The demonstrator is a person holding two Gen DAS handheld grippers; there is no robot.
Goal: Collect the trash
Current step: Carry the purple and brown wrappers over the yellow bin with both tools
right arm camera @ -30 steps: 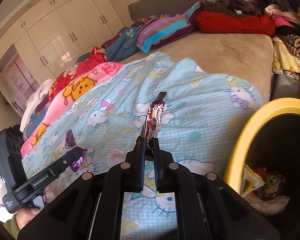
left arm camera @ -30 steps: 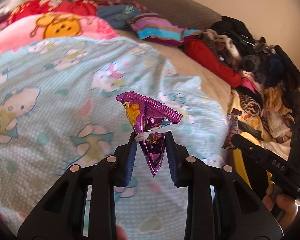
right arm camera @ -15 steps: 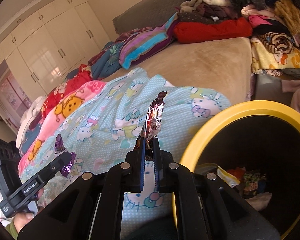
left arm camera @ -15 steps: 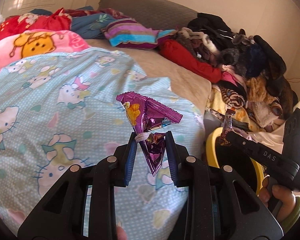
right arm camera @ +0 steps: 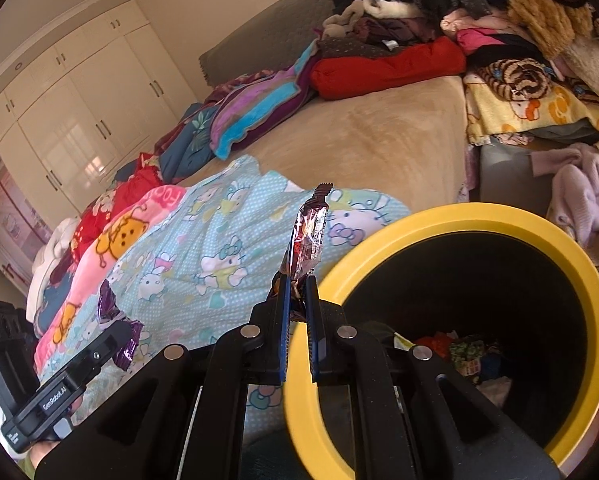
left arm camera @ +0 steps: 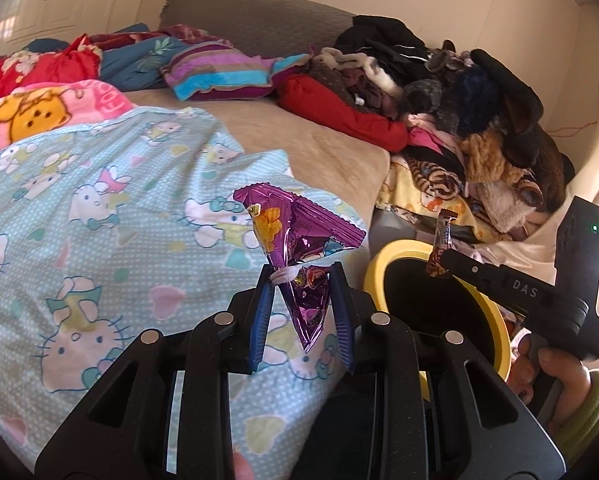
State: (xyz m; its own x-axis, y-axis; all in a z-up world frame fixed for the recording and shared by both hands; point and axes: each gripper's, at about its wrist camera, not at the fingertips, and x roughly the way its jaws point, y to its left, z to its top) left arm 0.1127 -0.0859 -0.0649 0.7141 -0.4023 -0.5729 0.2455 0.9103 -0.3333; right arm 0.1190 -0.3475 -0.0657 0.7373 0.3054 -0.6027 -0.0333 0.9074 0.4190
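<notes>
Right wrist view: our right gripper (right arm camera: 297, 284) clamps a dark red foil wrapper (right arm camera: 308, 236) at the yellow-rimmed black bin (right arm camera: 451, 216), which holds litter. Our left gripper (left arm camera: 301, 276) grips a crumpled purple foil packet (left arm camera: 295, 248); we judge both remain to drop.

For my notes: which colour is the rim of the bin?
Yellow. The bin has a yellow rim and dark inside; the right wrist view shows it best.

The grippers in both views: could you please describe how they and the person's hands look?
Both the left gripper and right gripper are matte black with blue ribbed pads and silver rivets. White lettering marks their sides. The right hand is bare, with a green cuff.
</notes>
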